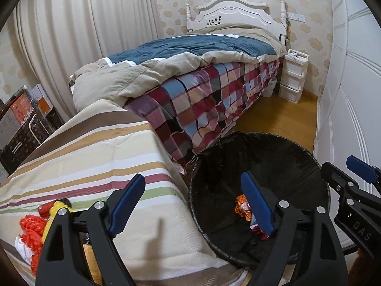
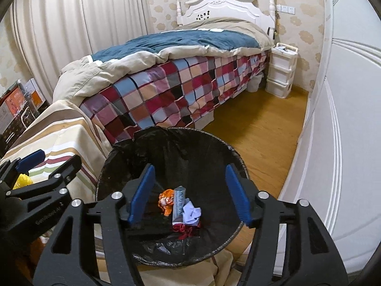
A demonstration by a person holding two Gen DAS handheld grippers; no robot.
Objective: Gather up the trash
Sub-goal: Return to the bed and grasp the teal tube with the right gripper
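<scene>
A round bin lined with a glossy black plastic bag (image 2: 133, 152) holds a crumpled orange-and-white foil wrapper (image 2: 166, 200), a grey-blue printed sachet (image 2: 178, 205), a pale lilac scrap of paper (image 2: 191, 214) and a dark red crinkled wrapper (image 2: 184, 230). Beside it a cloth striped in cream, tan, brown, maroon and green (image 1: 95, 157) carries orange yarn (image 1: 31, 228) and a yellow plastic bag (image 1: 58, 208). The bed has a checked sheet of red, blue, pink and black squares (image 2: 171, 90) under a teal-and-beige quilt (image 2: 166, 40), with a white carved headboard (image 2: 219, 6) behind, and both black grippers have blue pads (image 2: 142, 193).

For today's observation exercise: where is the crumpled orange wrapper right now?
The crumpled orange wrapper lies at the bottom of the black-lined round bin, centre of the right wrist view, just left of a grey-blue packet.
</scene>
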